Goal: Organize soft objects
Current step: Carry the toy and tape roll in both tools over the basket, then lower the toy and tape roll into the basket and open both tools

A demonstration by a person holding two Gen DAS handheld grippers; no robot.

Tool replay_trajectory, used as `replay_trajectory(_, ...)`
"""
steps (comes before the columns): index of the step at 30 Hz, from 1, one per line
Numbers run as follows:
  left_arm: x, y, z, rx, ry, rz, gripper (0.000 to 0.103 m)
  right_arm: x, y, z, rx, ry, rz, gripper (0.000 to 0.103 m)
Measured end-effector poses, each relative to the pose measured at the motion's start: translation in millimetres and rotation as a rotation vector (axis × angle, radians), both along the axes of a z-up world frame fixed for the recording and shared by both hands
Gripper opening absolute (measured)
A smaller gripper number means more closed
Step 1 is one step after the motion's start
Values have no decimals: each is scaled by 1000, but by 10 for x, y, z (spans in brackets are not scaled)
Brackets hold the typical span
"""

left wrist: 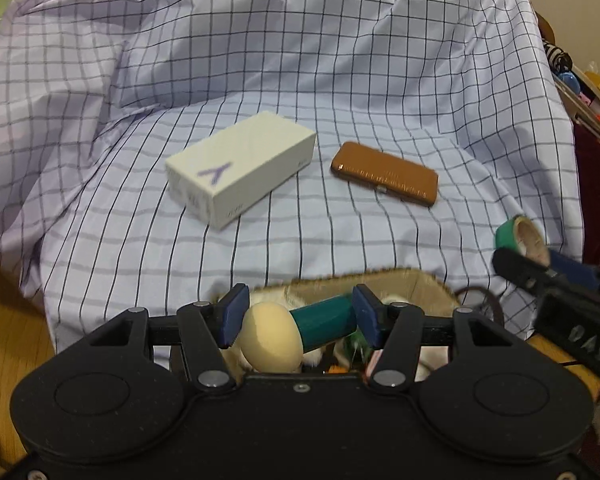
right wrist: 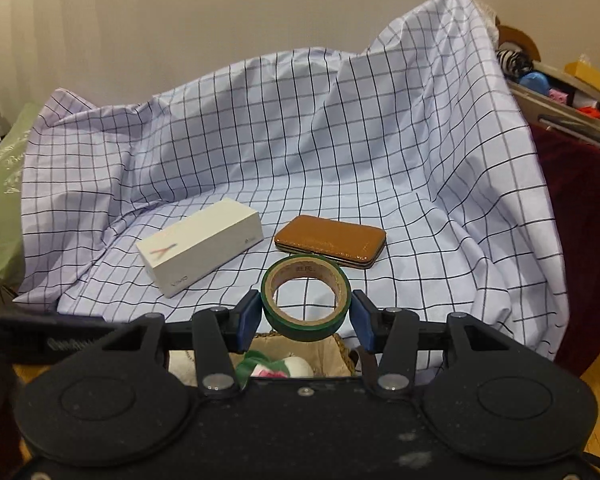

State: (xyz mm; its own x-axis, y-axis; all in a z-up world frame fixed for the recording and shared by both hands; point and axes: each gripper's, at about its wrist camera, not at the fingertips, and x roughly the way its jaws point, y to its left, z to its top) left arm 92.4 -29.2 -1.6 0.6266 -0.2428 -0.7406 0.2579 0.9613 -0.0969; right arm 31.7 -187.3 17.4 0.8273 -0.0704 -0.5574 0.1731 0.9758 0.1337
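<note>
My left gripper is shut on a toy with a cream rounded head and a teal handle, held over a woven basket. My right gripper is shut on a green tape roll, held above the same basket, which holds soft items, one white and green. The right gripper with the tape roll also shows at the right of the left wrist view.
A white box and a brown case lie on the checked cloth. A shelf with toys stands at the right. Wooden floor lies below.
</note>
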Motion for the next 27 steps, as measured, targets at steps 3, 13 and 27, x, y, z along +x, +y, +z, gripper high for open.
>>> replay_trajectory(3,-124,33,-64,-12,10,25,54,-162,60,39,-6,-19,10,47)
replay_trajectory(13,-256,82,-253,-2,30,93,56,-354,163,-103,6,29,10,47)
replay_trajectory(27,-495,258,-223,-26,-27,195,81,-344,236,-181,-4,60,52,48)
